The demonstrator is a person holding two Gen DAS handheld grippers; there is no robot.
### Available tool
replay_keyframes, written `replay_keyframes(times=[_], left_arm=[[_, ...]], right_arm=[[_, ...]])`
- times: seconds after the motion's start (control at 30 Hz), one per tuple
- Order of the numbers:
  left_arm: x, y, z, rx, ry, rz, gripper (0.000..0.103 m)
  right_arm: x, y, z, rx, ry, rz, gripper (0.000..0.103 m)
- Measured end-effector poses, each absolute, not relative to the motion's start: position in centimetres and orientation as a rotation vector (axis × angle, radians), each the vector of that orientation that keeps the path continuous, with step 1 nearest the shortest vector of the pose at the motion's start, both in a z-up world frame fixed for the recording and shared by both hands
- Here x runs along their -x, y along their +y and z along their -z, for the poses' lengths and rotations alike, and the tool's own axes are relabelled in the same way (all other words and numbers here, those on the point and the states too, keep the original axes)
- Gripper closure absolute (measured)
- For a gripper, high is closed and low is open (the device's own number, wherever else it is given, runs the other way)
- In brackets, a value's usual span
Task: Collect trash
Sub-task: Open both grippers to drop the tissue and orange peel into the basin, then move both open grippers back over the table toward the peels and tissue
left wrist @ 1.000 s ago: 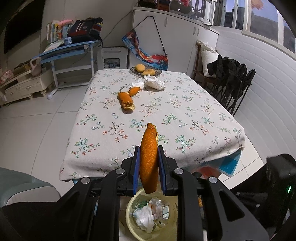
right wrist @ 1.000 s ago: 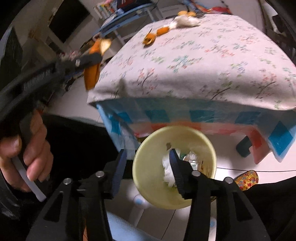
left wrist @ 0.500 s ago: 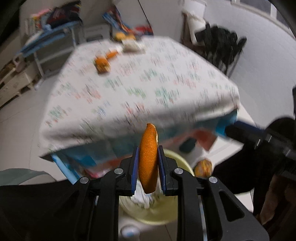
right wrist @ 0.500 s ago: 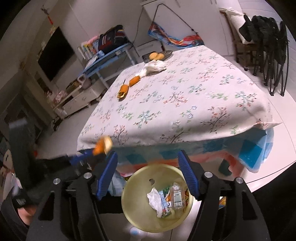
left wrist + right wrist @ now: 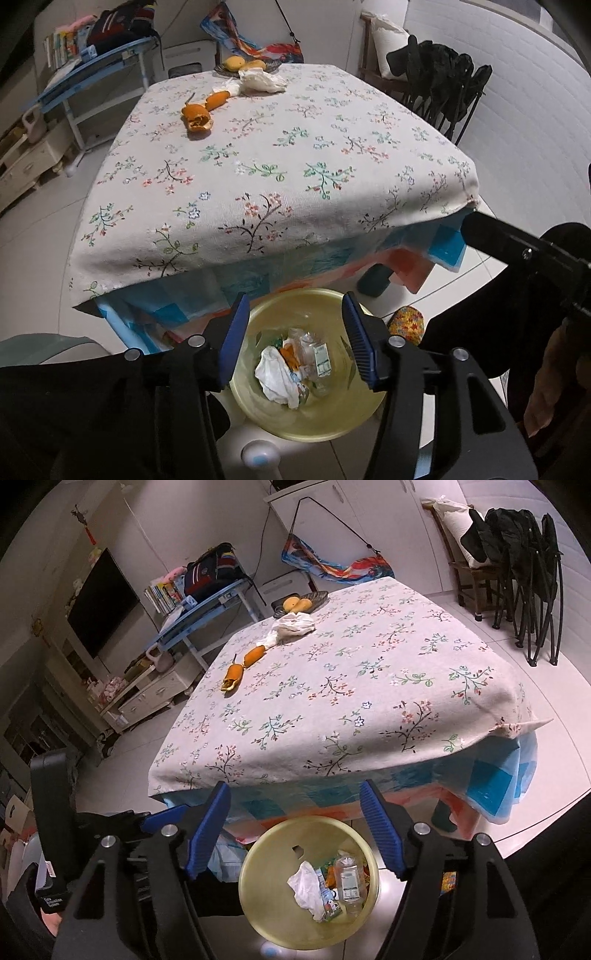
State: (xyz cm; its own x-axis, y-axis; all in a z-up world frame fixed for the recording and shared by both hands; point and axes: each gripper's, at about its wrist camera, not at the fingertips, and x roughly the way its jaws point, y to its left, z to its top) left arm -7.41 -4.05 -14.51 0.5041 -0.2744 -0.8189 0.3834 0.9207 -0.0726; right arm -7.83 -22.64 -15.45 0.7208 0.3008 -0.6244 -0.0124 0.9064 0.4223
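1. Left tool (image 5: pixel 293 339): blue-padded fingers spread wide and empty, poised directly above the pale yellow round plastic bin (image 5: pixel 258 413) so that anything let go falls inside.
2. Right tool (image 5: pixel 295 830): likewise wide and holding nothing, aimed over the same bin (image 5: pixel 255 882) from beside the left.
3. Bin contents: a crumpled white tissue (image 5: pixel 277 373), an orange peel scrap (image 5: pixel 290 354) and a small clear plastic bottle (image 5: pixel 347 880) lie at the bottom.
4. The bin stands on the floor just below the near edge of the desk covered by a floral white cloth (image 5: pixel 295 177), presumably to keep each carry short.
5. Trash not yet collected: two orange peel pieces (image 5: pixel 197 118) and a crumpled white paper wad (image 5: pixel 262 81) at the far end, near a dark plate of yellow fruit (image 5: pixel 299 603), which is likely not trash.
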Motion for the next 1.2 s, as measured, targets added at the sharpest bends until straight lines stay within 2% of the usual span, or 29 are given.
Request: replay_keyframes(times=[0.43,1.2], left_arm=[[6.6,-0.7,12.3,-0.004,0.849,0.229,0.041],[6.6,0.9,11.2,0.031,0.772,0.134,0.035]], right_arm=[[8.0,-23.1,15.5,-0.415,0.747,-0.171,0.032],[8.2,-23.2,15.0,-0.396,0.718,-0.157,0.032]])
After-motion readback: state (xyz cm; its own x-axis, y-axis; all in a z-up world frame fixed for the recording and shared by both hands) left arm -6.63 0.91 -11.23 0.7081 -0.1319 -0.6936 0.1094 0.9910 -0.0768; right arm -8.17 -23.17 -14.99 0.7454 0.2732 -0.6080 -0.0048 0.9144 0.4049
